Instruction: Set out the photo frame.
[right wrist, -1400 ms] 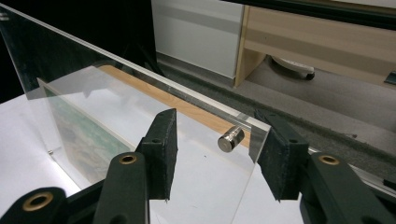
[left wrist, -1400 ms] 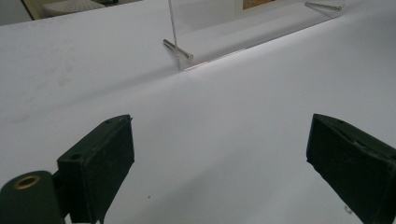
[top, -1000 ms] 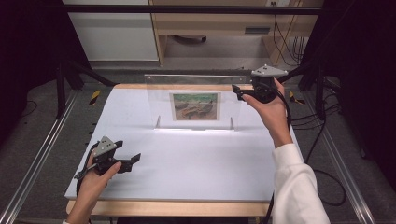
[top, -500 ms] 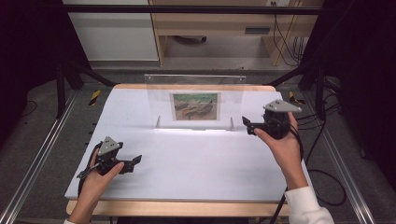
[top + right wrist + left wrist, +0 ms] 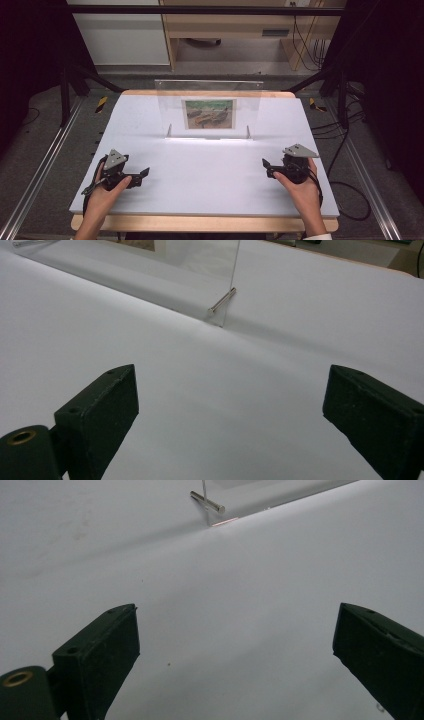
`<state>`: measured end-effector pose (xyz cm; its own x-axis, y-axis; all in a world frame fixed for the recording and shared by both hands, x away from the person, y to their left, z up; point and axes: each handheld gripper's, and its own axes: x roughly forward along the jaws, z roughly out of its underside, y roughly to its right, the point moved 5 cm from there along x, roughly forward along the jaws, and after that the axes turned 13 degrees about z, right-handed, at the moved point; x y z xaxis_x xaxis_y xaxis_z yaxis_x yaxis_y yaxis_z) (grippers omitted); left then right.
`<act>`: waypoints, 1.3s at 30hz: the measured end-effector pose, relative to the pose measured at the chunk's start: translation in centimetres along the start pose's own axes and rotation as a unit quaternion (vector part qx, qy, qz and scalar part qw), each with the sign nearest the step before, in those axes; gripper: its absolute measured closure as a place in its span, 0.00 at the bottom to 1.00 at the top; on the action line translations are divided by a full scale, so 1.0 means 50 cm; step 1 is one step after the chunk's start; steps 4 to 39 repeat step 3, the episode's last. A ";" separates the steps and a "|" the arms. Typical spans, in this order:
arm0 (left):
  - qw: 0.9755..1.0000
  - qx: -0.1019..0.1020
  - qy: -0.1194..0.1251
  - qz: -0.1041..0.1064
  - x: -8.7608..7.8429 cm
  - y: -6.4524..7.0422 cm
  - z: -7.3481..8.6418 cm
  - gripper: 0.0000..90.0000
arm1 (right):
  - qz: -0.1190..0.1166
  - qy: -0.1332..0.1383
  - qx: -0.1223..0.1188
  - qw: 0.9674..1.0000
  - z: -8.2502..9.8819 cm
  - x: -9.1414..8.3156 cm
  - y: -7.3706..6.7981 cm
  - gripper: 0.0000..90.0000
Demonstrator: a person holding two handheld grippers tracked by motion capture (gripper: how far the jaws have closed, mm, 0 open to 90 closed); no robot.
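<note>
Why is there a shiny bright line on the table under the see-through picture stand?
In the high view, light catches the bottom edge of the clear stand, leaving a glowing strip on the white table. The left gripper view shows that glint beside a metal peg, with a soft shadow; the right gripper view shows a shadow there, no glint.

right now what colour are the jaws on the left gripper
Black, on the left gripper; clearest in the left gripper view.

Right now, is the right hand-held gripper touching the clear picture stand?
Apart. In the high view, bare white table lies between the right hand-held gripper and the clear picture stand; its jaws stand open.
</note>
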<state>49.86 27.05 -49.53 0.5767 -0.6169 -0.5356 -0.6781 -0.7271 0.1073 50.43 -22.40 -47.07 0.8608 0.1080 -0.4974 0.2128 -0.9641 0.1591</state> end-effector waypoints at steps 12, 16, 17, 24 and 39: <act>1.000 -0.001 0.000 -0.003 -0.001 -0.001 0.000 0.05 | 0.002 0.003 0.009 1.000 0.011 0.002 0.001 0.09; 1.000 -0.001 0.000 -0.003 -0.001 -0.001 0.000 0.05 | 0.002 0.003 0.009 1.000 0.011 0.002 0.001 0.09; 1.000 -0.001 0.000 -0.003 -0.001 -0.001 0.000 0.05 | 0.002 0.003 0.009 1.000 0.011 0.002 0.001 0.09; 1.000 -0.001 0.000 -0.003 -0.001 -0.001 0.000 0.05 | 0.002 0.003 0.009 1.000 0.011 0.002 0.001 0.09; 1.000 -0.001 0.000 -0.003 -0.001 -0.001 0.000 0.05 | 0.002 0.003 0.009 1.000 0.011 0.002 0.001 0.09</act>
